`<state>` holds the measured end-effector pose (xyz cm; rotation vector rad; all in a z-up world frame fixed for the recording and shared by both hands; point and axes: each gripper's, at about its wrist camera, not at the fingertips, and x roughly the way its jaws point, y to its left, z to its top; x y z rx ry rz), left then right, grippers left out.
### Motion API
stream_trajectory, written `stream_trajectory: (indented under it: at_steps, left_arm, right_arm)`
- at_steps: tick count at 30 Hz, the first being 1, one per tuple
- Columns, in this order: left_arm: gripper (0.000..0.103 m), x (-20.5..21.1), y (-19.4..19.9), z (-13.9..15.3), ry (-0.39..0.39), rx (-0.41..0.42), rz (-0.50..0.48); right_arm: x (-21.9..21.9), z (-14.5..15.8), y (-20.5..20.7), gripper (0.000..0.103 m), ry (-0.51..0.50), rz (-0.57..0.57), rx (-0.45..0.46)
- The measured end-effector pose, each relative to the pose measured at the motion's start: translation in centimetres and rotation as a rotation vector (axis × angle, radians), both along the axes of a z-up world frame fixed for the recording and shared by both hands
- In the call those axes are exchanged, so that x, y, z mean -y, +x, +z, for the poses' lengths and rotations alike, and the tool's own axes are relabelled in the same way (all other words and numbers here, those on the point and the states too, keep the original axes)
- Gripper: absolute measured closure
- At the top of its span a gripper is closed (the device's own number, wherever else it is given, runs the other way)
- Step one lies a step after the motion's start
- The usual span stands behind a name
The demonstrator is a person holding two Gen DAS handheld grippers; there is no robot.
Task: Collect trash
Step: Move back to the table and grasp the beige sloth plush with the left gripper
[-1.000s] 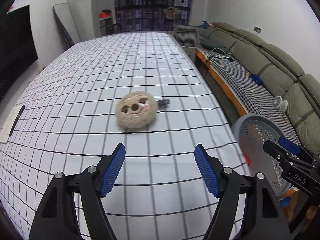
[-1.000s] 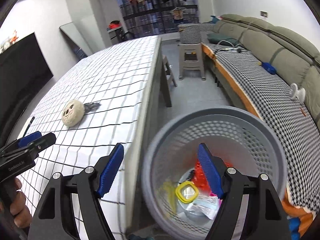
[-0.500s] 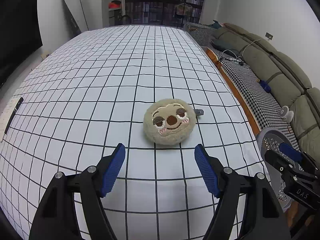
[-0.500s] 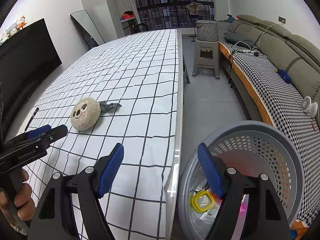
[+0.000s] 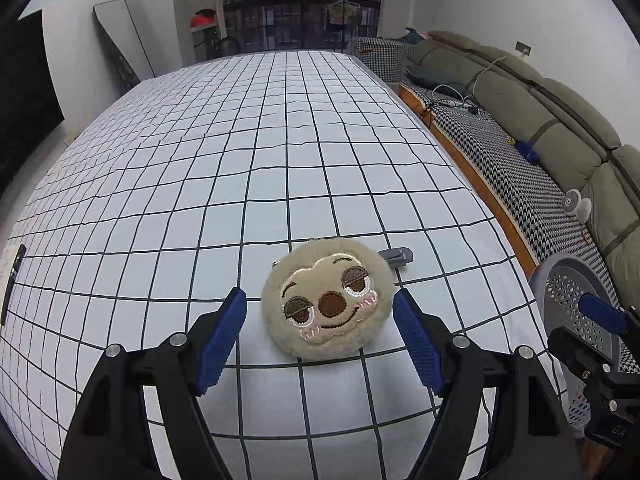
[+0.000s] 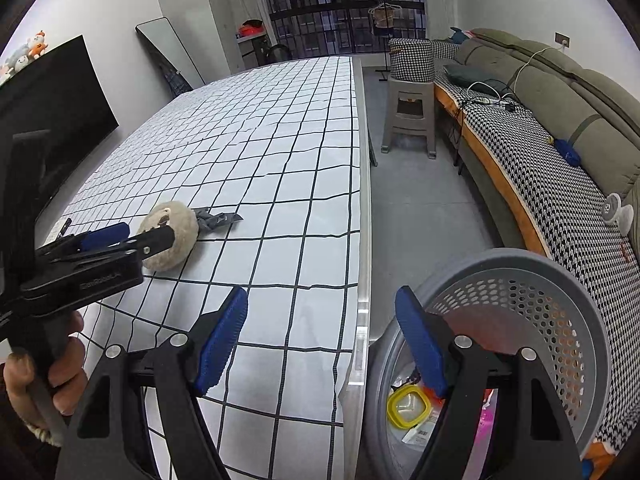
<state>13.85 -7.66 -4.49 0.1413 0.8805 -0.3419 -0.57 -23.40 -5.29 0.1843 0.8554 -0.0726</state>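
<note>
- Plush toy (image 5: 328, 300), a round, fuzzy beige cushion stitched with a sleepy brown-nosed face, is lying flat on the table (image 5: 248, 152), near its right edge.
- Your left gripper (image 5: 320, 336) is standing spread, its jaws having just been opening wider; the toy is sitting between the ribbed blue pads (image 5: 222, 336), and neither pad is pressing on it.
- Peeking out from behind the toy is a small grey tag (image 5: 396, 257), crumpled and flat against the cloth.
- You are working over a white cloth crossed by thin black lines in a square grid, slightly wrinkled along the rows.
- Your right gripper (image 6: 322, 336) is also hanging spread with nothing between its pads, straddling the table's smooth, pale edge.
- Beside that edge, a round grey plastic basket (image 6: 560, 280) is standing on the floor, its wall punched with small holes.
- Lying in the basket are a yellow squarish ring (image 6: 408, 406) and some clear and pink wrappers (image 6: 490, 402).
- Your left hand (image 6: 44, 372) is wrapping around the black handle.
- A sofa (image 6: 560, 80) with padded olive backrests and a houndstooth seat cover is running along the right wall.
</note>
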Motion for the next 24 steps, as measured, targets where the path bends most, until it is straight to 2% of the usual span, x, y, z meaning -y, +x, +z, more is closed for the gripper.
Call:
stream_trajectory:
  at_steps: [6,10,14,24]
  left_arm:
    - [0.030,0.3,0.6,-1.0,-0.013,-0.016,-0.013]
    - [0.039,0.3,0.6,-1.2,-0.027,-0.021,-0.031]
    - [0.043,-0.1,0.5,-1.1,-0.049,-0.026,-0.029]
    - [0.043,-2.2,-0.4,1.6,-0.040,0.099,0.060]
  right_arm:
    - [0.0,-0.5,0.2,0.030,-0.005,-0.007,-0.016]
    - [-0.2,-0.7,0.4,0.030,-0.011,-0.005,-0.025]
    - [-0.7,-0.9,0.8,0.030,-0.017,0.002,-0.030]
    - [-1.6,-0.8,2.5,0.030,-0.008,0.041,-0.026]
